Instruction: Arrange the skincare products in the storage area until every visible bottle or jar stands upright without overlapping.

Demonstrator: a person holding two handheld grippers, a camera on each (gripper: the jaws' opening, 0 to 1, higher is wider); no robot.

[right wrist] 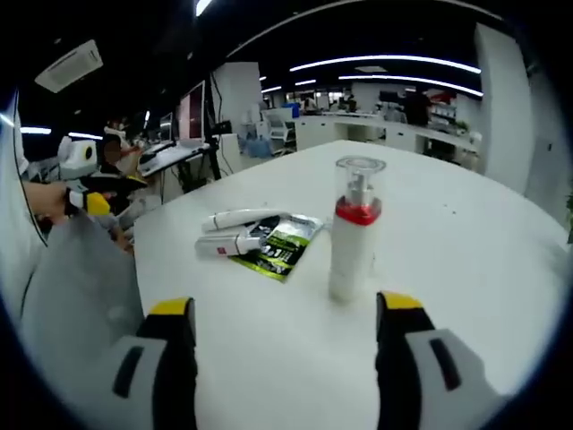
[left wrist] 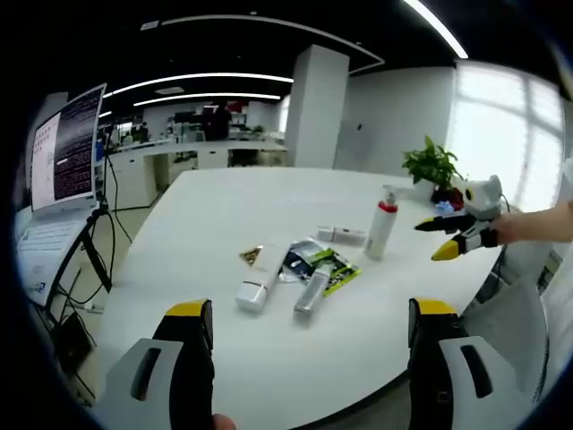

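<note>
A white pump bottle (left wrist: 380,229) with a red collar and clear cap stands upright on the white table (left wrist: 224,197); in the right gripper view the bottle (right wrist: 354,235) stands just beyond my right gripper (right wrist: 286,305), which is open and empty. Lying flat near the table's middle are a white bottle (left wrist: 255,287), a silver-white tube (left wrist: 312,291), a small white box (left wrist: 342,236) and a green-black sachet (left wrist: 329,269). The tubes (right wrist: 240,220) and sachet (right wrist: 283,244) lie left of the pump bottle. My left gripper (left wrist: 311,309) is open, short of the lying bottles.
A small gold packet (left wrist: 252,255) lies beside the white bottle. A potted plant (left wrist: 432,166) stands at the far right table edge. A laptop screen (left wrist: 67,148) on a stand with cables is off the table's left side. Desks fill the background.
</note>
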